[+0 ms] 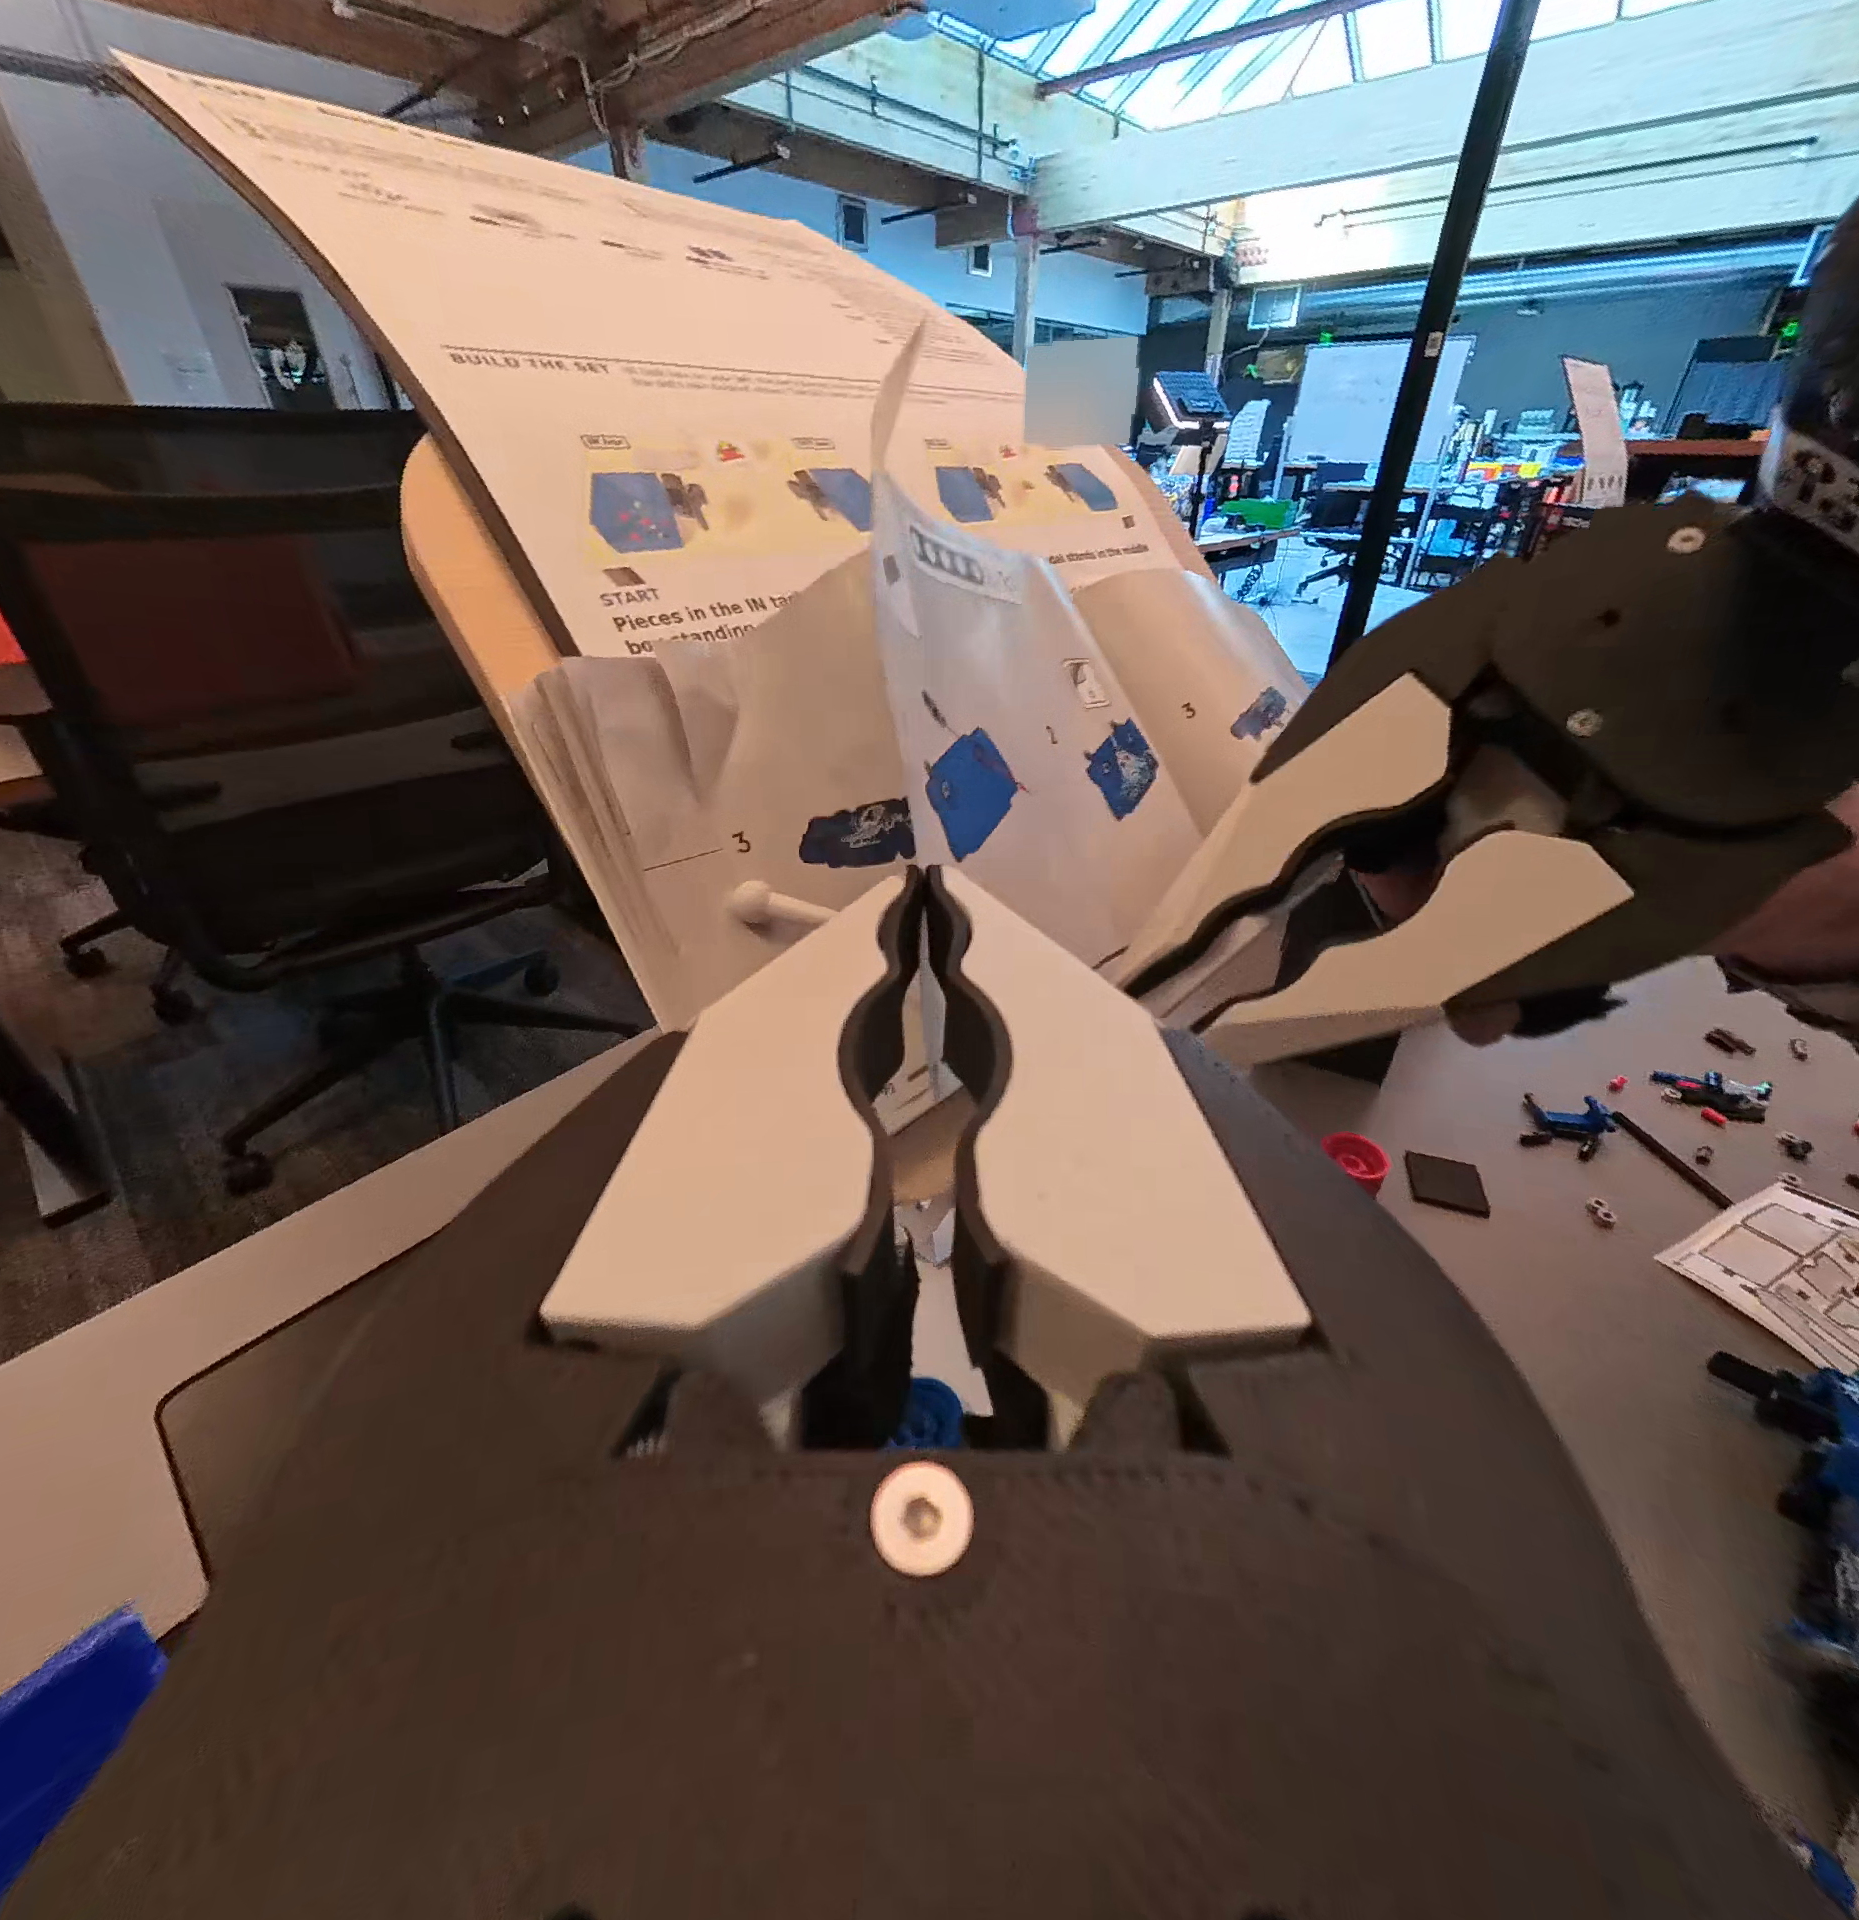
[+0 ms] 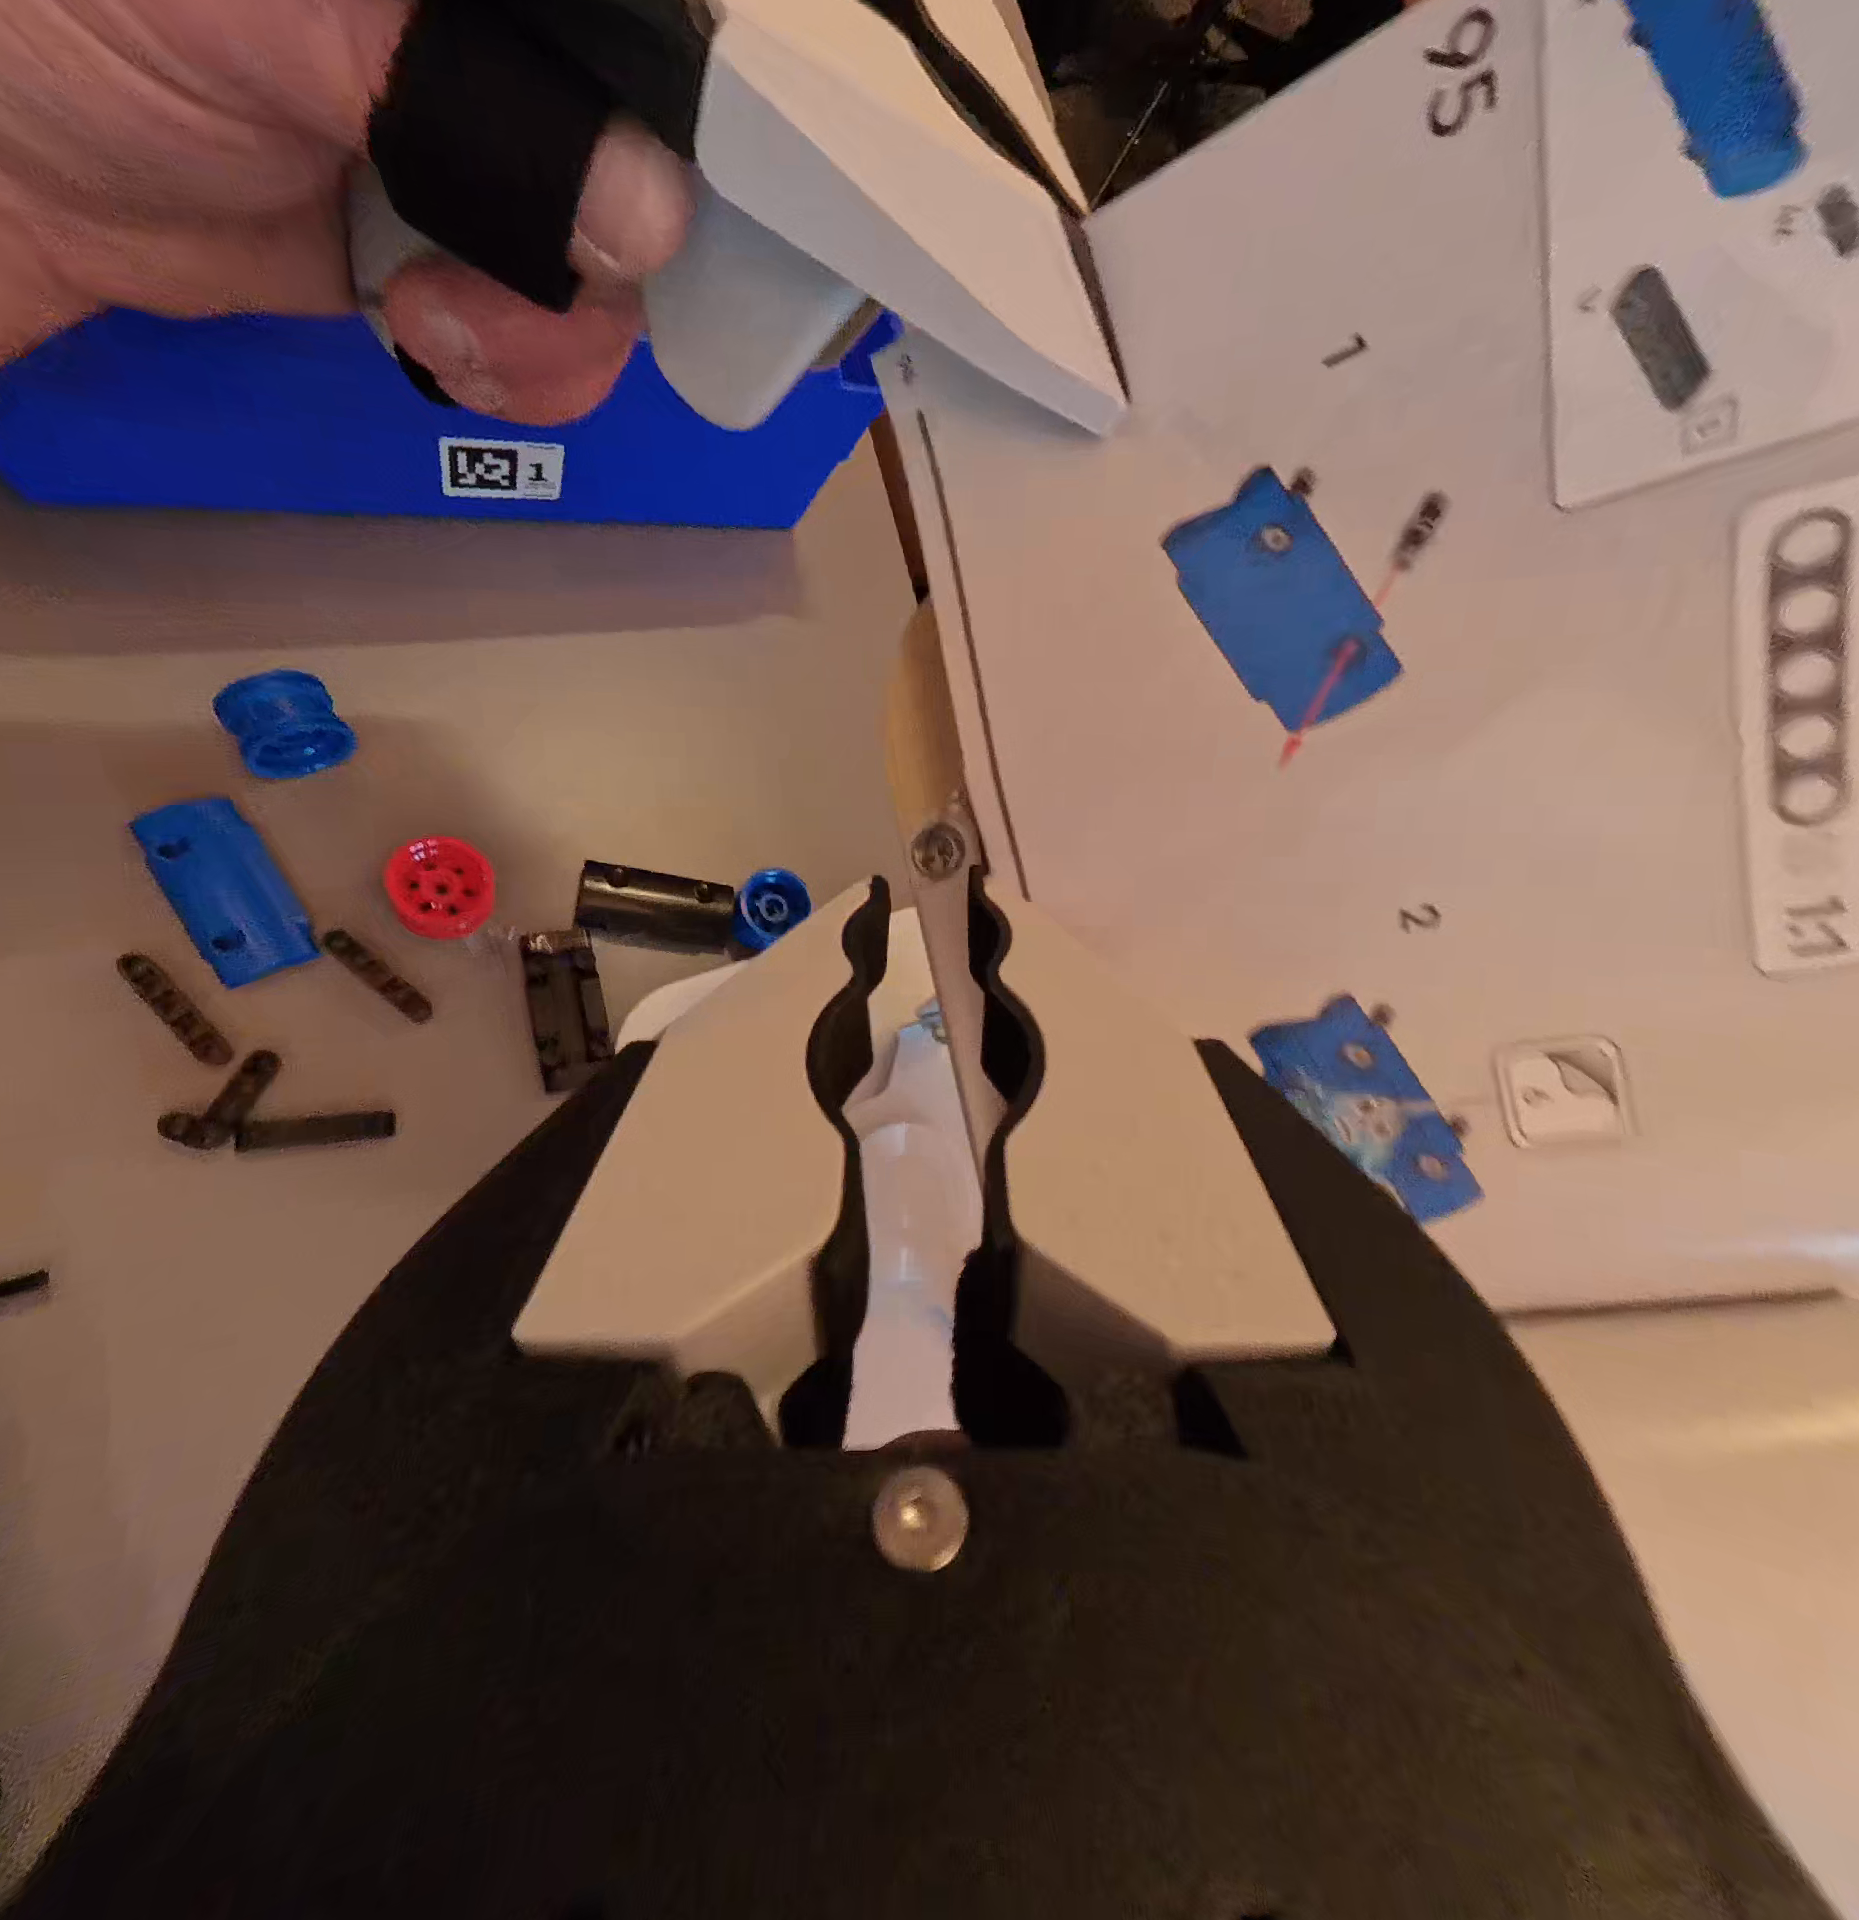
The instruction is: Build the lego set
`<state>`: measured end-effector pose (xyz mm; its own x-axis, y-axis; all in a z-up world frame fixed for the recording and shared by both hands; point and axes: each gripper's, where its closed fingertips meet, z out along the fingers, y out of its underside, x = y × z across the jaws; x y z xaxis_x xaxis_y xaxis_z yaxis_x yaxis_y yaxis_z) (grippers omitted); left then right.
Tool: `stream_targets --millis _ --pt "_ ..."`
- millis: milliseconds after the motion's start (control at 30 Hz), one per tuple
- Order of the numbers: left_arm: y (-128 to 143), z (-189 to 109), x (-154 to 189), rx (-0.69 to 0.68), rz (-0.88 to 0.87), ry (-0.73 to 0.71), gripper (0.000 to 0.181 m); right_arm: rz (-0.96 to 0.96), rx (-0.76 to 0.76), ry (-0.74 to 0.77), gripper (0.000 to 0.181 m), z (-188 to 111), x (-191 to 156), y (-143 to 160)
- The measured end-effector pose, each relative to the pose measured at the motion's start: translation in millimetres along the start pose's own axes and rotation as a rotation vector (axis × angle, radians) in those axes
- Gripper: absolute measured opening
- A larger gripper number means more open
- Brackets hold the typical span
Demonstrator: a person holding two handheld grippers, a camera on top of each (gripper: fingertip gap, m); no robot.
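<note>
My left gripper [image 1: 925,878] is shut on a single white page [image 1: 966,644] of the open instruction booklet [image 1: 1133,665], and the page stands upright between its pads. The same gripper shows at the top of the right wrist view [image 2: 1081,208], pinching the page's edge. My right gripper [image 2: 930,899] is at the booklet's lower edge with its jaws a little apart. A thin pale strip with a screw [image 2: 935,852] runs between its fingers and lies along the right pad. A gap separates the strip from the left pad. The right gripper also shows in the left wrist view [image 1: 1174,1003].
Loose parts lie on the table: a blue wheel hub [image 2: 281,722], a blue panel [image 2: 224,894], a red wheel [image 2: 439,888], a black connector [image 2: 650,904] and black beams. A blue bin [image 2: 281,447] stands behind them. An instruction board [image 1: 592,312] rises behind the booklet. An office chair [image 1: 229,675] stands at the left. Spacing between my two grippers at the tips: around 8 centimetres. To reach the red wheel [image 2: 439,888] in a straight line is about 20 centimetres for my right fingers, about 25 centimetres for my left.
</note>
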<state>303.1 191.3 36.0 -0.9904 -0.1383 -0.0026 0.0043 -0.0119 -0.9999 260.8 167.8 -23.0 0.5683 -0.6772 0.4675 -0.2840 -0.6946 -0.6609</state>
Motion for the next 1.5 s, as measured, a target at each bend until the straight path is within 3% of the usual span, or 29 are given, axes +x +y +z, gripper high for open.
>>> stream_targets --millis 267,433,500,633,833,933,1133,1500 --pt "-1.4 5.4 -3.2 0.021 -0.014 -0.014 0.000 0.118 -0.007 -0.012 0.013 25.7 4.0 -9.4" --pt "-0.2 7.0 -6.3 0.029 -0.031 -0.015 0.000 0.154 -0.001 0.016 0.008 23.0 7.4 -11.5" --pt "1.6 6.5 -7.0 0.021 -0.031 -0.016 0.000 0.227 0.022 -0.041 0.020 23.6 1.3 -12.3" --pt "0.3 6.3 -7.4 0.027 -0.039 -0.013 0.000 0.334 0.129 -0.105 0.018 16.4 1.4 -17.5" --pt "0.3 6.2 -8.3 0.026 -0.045 -0.013 0.000 0.284 0.131 -0.039 0.020 12.3 0.1 -18.9" --pt "0.7 7.4 -7.2 0.024 -0.044 -0.010 0.000 0.290 0.109 -0.006 0.018 23.9 5.4 -16.8" --pt "2.2 9.0 -9.6 0.022 -0.050 -0.017 0.000 0.272 0.096 -0.020 0.000 35.8 6.0 -20.0" --pt "13.7 6.9 -21.8 -0.006 -0.076 -0.040 0.000 0.173 0.177 -0.035 0.000 34.5 -6.0 -18.0"
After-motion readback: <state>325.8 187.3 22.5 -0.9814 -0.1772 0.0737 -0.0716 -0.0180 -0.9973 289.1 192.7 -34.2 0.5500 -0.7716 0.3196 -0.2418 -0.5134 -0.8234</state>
